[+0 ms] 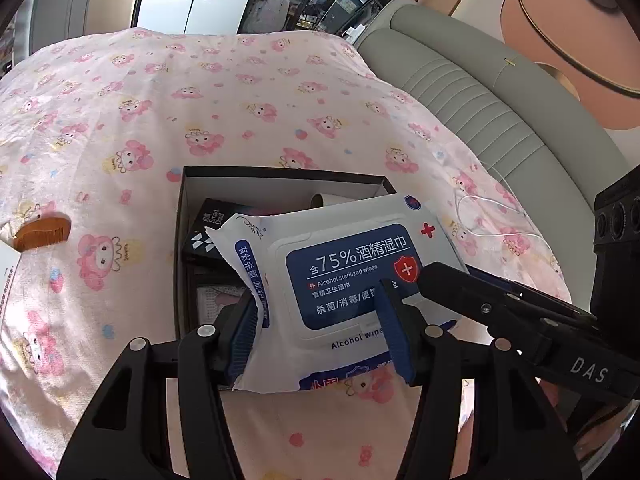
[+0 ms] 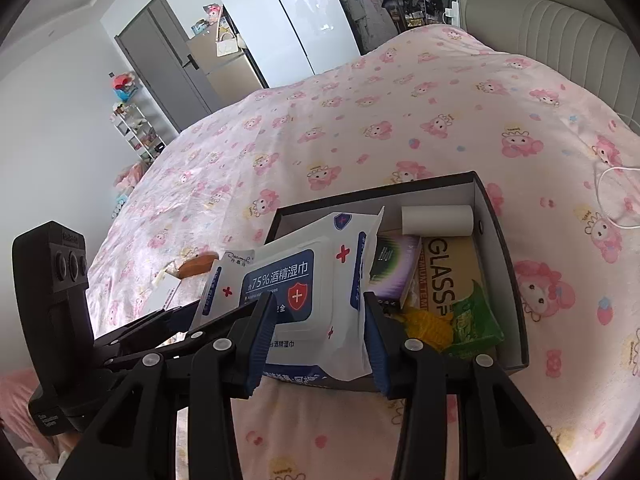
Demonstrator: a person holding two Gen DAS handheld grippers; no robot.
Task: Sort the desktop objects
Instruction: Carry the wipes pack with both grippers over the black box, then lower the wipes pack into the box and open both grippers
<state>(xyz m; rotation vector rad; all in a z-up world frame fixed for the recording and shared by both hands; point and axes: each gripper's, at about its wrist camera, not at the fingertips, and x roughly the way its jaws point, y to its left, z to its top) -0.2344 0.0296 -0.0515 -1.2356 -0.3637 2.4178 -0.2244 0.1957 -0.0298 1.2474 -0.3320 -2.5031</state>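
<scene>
A white and blue pack of alcohol wipes [image 1: 344, 276] is held over a black open box [image 1: 280, 178] on the bed. My left gripper [image 1: 320, 320] is shut on the pack's near left part. My right gripper [image 2: 320, 320] is shut on the same pack [image 2: 296, 292] from the other side, and its finger shows in the left wrist view [image 1: 460, 288]. The box [image 2: 500, 240] holds a white roll [image 2: 436, 220], a "GLASS" package [image 2: 444, 276], a dark purple box [image 2: 392, 260], a green packet [image 2: 476, 320] and a yellow item [image 2: 424, 324].
A brown comb [image 1: 42, 232] lies on the pink patterned bedspread [image 1: 160, 120] left of the box, beside a white card [image 1: 6, 276]. A white cable [image 1: 492, 216] lies right of the box. A grey padded headboard [image 1: 480, 92] borders the bed.
</scene>
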